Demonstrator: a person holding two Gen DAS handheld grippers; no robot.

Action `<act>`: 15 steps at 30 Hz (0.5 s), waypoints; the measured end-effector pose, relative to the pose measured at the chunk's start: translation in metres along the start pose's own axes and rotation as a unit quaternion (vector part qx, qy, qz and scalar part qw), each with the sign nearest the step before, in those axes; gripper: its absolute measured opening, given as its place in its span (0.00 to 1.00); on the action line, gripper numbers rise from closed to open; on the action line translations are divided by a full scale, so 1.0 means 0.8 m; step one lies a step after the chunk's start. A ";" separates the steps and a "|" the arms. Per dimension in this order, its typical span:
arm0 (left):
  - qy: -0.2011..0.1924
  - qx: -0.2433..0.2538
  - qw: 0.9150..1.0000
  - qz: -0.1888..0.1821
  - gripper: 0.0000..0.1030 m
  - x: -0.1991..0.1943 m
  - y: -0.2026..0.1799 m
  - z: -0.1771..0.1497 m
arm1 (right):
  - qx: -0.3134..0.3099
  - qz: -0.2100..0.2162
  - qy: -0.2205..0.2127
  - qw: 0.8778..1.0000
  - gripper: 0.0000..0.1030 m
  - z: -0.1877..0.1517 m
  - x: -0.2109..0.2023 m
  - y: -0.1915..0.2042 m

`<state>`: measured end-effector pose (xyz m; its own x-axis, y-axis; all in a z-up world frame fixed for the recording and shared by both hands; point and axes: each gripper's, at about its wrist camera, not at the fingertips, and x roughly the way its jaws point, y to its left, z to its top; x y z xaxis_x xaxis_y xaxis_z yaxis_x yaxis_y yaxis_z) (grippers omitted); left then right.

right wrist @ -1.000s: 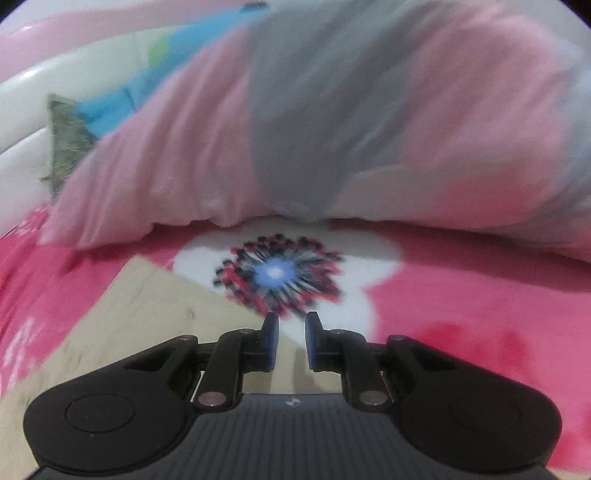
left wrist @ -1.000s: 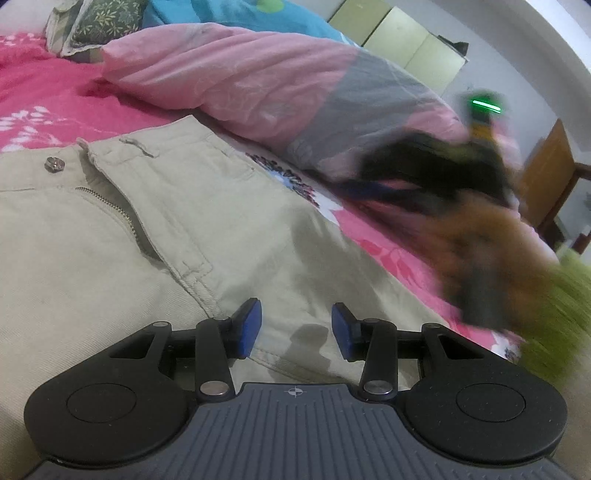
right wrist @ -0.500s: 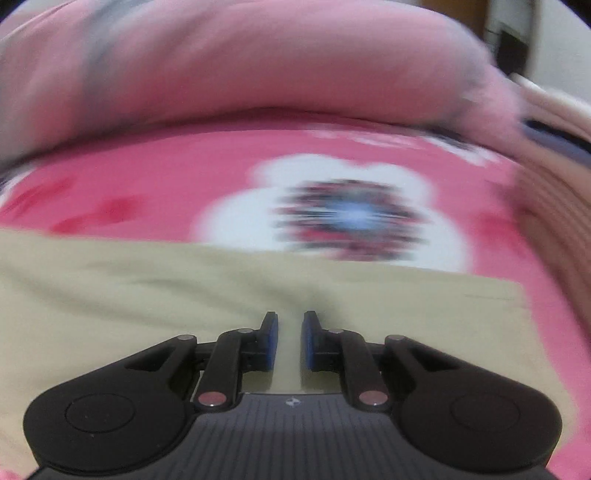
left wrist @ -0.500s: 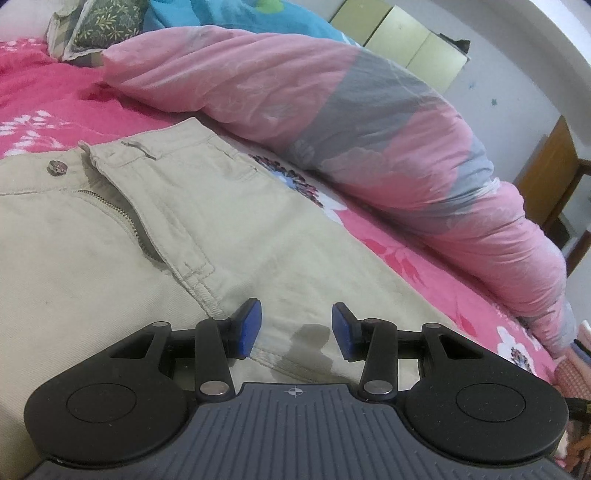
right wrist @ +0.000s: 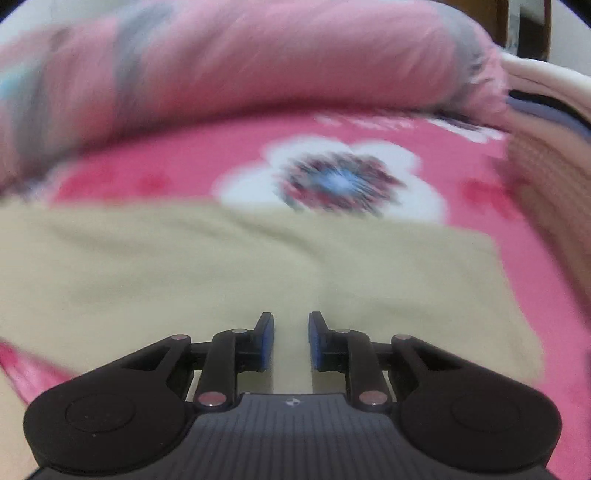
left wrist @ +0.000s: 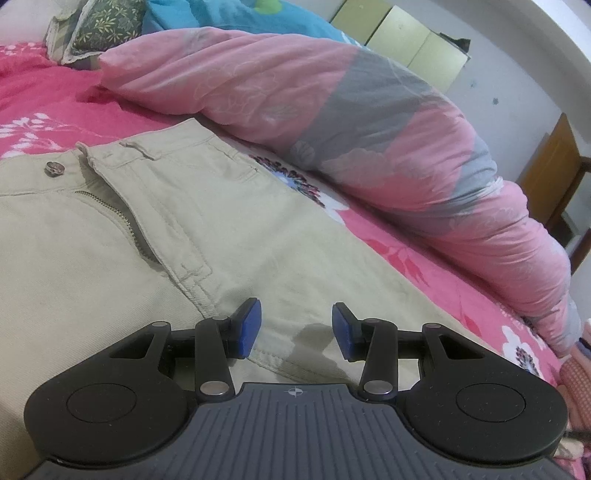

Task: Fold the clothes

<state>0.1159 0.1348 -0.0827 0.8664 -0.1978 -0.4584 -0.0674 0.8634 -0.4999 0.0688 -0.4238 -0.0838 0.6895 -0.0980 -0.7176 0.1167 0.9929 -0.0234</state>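
Observation:
Beige trousers (left wrist: 155,236) lie flat on a pink flowered bedsheet (left wrist: 424,258), waistband, button and open zip toward the upper left in the left wrist view. My left gripper (left wrist: 294,325) hovers open just over the crotch seam, nothing between its blue pads. In the blurred right wrist view, one trouser leg (right wrist: 258,266) stretches across the sheet and ends at the right. My right gripper (right wrist: 291,341) stands low over this leg near its hem end. Its jaws are opening, with a narrow gap and no cloth between them.
A rolled pink and grey duvet (left wrist: 332,103) runs along the far side of the trousers. Pillows (left wrist: 107,26) sit at the head end. A folded checked cloth (right wrist: 546,192) lies right of the leg's end. Cupboards (left wrist: 402,33) stand against the wall.
My right gripper swept along the bed from the waist area by the duvet to the leg's end, and its jaws have widened a little. The left gripper stayed put.

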 end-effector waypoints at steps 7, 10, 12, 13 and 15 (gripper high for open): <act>-0.005 -0.006 1.000 -0.007 0.42 -0.001 0.003 -0.002 | 0.153 -0.227 -0.001 0.962 0.25 -0.052 -0.065 -0.155; -0.005 -0.011 1.000 -0.007 0.42 -0.005 0.002 -0.001 | 0.182 -0.158 -0.066 0.968 0.25 -0.067 -0.143 -0.129; -0.004 -0.009 1.000 -0.002 0.43 -0.020 -0.004 0.001 | 0.195 -0.096 -0.102 0.971 0.33 -0.082 -0.199 -0.097; -0.006 -0.008 1.000 -0.004 0.44 -0.031 -0.008 0.001 | 0.200 -0.058 -0.119 0.971 0.38 -0.094 -0.230 -0.081; -0.008 -0.005 1.000 -0.020 0.48 -0.059 -0.015 -0.002 | 0.208 -0.008 -0.140 0.968 0.47 -0.119 -0.268 -0.061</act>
<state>0.0746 0.1330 -0.0561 0.8765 -0.2243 -0.4260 -0.0372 0.8507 -0.5244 -0.1529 -0.4446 0.0052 0.8455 -0.1847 -0.5010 0.3658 0.8839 0.2915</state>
